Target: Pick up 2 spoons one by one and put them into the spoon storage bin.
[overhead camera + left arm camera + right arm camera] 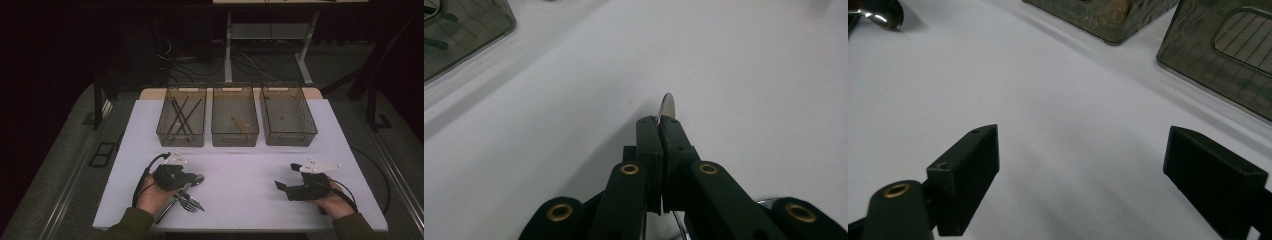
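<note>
1. In the lower left of the high view, the left hand point(150, 196) is resting on the white counter point(240, 170), wrapped around the left tool point(192, 179), which is pointing toward the right of the frame.
2. That left tool point(659, 122) is clenching a metal spoon point(667, 106); in the left gripper view its black jaws are pressed together at the centre, with the thin, shiny, rounded bowl poking out edge-on beyond the tips.
3. In the high view the spoon point(198, 178) is lying low over the counter at the lower left, just above a metal fork point(189, 201) whose tines are pointing toward the bottom right.
4. At the lower right, the right hand point(332, 204) is holding the right tool point(285, 179) level, aimed toward the left.
5. The right tool point(1083, 175) is standing released, its blocky matte black jaws spread wide over bare counter.
6. Three translucent, mesh-patterned rectangular bins point(235, 122) are sitting in a row at the frame's upper middle; the left one is holding dark thin sticks point(182, 117).
</note>
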The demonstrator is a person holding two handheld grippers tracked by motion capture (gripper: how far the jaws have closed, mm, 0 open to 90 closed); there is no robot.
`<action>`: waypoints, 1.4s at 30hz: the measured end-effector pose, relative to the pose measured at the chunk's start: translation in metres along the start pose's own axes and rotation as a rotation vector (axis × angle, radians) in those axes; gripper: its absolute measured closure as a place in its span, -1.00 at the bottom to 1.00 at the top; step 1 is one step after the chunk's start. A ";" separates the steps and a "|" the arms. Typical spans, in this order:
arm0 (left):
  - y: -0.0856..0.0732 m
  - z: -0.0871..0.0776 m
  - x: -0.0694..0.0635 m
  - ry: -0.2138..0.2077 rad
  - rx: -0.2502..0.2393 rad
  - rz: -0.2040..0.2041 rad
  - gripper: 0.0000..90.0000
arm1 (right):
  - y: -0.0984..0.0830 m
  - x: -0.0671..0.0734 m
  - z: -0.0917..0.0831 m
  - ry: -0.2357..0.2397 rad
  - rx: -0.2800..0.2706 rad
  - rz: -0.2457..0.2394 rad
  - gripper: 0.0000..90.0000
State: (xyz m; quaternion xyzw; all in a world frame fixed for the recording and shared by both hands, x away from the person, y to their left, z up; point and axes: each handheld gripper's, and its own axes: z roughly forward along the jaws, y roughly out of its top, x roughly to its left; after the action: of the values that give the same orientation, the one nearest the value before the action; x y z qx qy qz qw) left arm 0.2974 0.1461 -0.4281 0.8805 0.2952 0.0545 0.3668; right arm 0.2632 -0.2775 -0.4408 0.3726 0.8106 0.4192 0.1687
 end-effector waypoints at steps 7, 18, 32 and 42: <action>0.000 -0.007 0.003 0.002 -0.028 -0.029 0.97 | 0.000 0.000 0.000 0.001 -0.001 0.000 -0.67; 0.003 -0.015 0.004 0.002 -0.060 -0.037 0.97 | 0.000 0.000 0.000 0.001 -0.005 -0.001 -0.67; 0.011 -0.023 0.006 -0.004 -0.116 -0.043 0.97 | 0.001 0.001 0.000 0.007 -0.010 0.000 -0.67; 0.024 -0.022 0.009 -0.021 -0.152 -0.040 0.97 | 0.001 -0.001 0.001 -0.010 -0.027 0.042 -0.76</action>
State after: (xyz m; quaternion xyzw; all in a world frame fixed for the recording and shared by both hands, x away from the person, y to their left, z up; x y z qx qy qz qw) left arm 0.3098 0.1512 -0.3972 0.8446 0.3040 0.0603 0.4366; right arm 0.2644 -0.2771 -0.4404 0.3892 0.7960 0.4317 0.1689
